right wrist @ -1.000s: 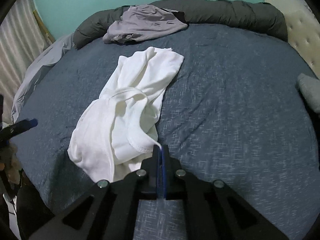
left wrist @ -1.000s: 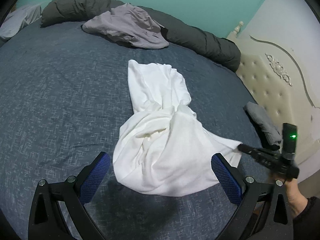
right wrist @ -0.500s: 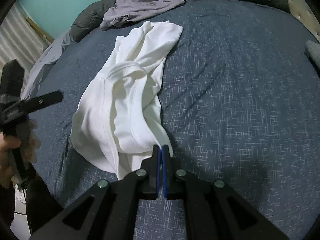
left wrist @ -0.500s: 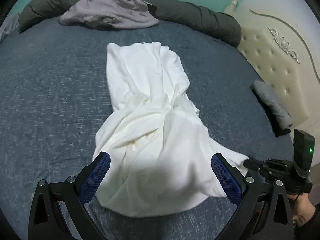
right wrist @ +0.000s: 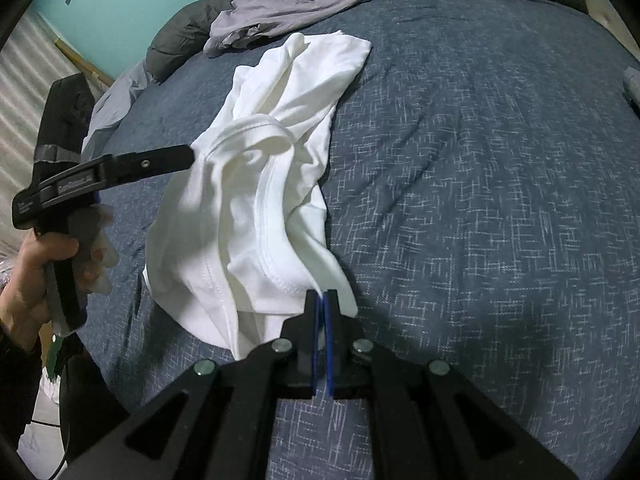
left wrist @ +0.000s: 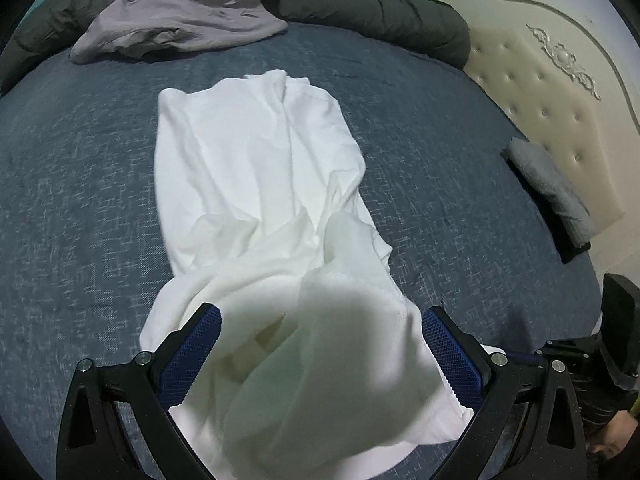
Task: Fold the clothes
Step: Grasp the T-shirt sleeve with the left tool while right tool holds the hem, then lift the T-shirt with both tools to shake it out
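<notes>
A crumpled white garment [left wrist: 256, 168] lies lengthwise on the blue bedspread [left wrist: 72, 184]. My left gripper [left wrist: 320, 348] is open and low over the garment's near end, with bunched cloth between its two blue pads [left wrist: 192, 344] and no pad pressing on it. In the right wrist view the garment [right wrist: 248, 208] shows a stitched neckline. My right gripper [right wrist: 322, 300] is shut on its near hem edge. A hand holds the left gripper [right wrist: 188, 158] at the garment's left side.
A grey garment [left wrist: 180, 20] lies against a rolled dark duvet [left wrist: 380, 4] at the far edge of the bed. A folded grey item [left wrist: 552, 192] rests by the cream tufted headboard [left wrist: 540, 92] on the right.
My left gripper has come forward and down over the white garment, so the cloth now sits between its fingers. The right gripper has sunk a little and stays shut on the hem.
</notes>
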Demonstrator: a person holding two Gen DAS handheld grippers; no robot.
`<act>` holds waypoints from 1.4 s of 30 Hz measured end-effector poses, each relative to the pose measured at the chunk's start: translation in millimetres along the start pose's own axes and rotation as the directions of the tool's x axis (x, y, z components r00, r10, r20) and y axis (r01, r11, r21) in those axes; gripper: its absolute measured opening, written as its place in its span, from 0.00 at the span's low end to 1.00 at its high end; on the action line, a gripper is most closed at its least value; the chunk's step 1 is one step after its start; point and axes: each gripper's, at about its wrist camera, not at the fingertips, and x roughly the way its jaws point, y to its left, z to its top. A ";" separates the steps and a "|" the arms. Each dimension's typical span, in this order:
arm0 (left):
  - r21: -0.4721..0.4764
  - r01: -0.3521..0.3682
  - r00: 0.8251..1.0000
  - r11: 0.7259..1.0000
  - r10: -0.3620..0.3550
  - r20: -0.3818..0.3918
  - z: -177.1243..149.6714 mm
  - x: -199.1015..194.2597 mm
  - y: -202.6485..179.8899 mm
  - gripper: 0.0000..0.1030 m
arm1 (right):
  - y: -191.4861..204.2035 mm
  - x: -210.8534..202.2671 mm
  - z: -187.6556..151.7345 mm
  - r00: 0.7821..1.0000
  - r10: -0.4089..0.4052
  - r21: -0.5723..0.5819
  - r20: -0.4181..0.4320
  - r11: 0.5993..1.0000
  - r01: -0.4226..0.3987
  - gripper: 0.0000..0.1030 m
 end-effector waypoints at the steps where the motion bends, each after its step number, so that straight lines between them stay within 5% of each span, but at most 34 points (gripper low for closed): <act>1: 0.004 0.003 1.000 1.000 -0.003 -0.001 -0.2 1.7 -1.1 0.95 | -0.1 0.8 0.1 1.000 0.000 -0.003 -0.002 1.000 0.000 0.02; 4: 0.024 0.009 1.000 1.000 -0.009 -0.006 -1.3 6.1 -5.1 0.84 | -0.2 2.2 1.1 1.000 0.002 -0.006 -0.003 1.000 -0.002 0.02; 7: 0.055 0.023 1.000 0.998 -0.022 -0.019 -1.5 11.5 -9.0 0.60 | -0.3 2.8 2.1 1.000 0.006 -0.001 0.000 1.000 -0.006 0.02; 13: 0.055 0.062 0.998 0.997 -0.060 -0.037 -1.2 17.0 -9.0 0.43 | 3.2 4.4 3.6 1.000 0.012 -0.004 -0.003 1.000 -0.012 0.02; 26: 0.058 0.050 0.998 0.997 -0.046 -0.053 -0.2 19.8 -5.4 0.43 | 5.2 9.6 5.2 1.000 0.016 -0.008 -0.003 1.000 -0.016 0.02; 33: 0.102 0.077 0.996 0.992 -0.072 -0.046 -1.5 16.3 -9.3 0.08 | 4.8 9.8 4.9 1.000 0.019 0.005 -0.007 1.000 -0.019 0.02; 42: 0.113 0.072 0.995 0.991 -0.080 0.065 3.1 -40.3 -2.2 0.08 | 11.3 -15.1 13.8 0.998 -0.020 -0.003 0.066 1.000 0.020 0.01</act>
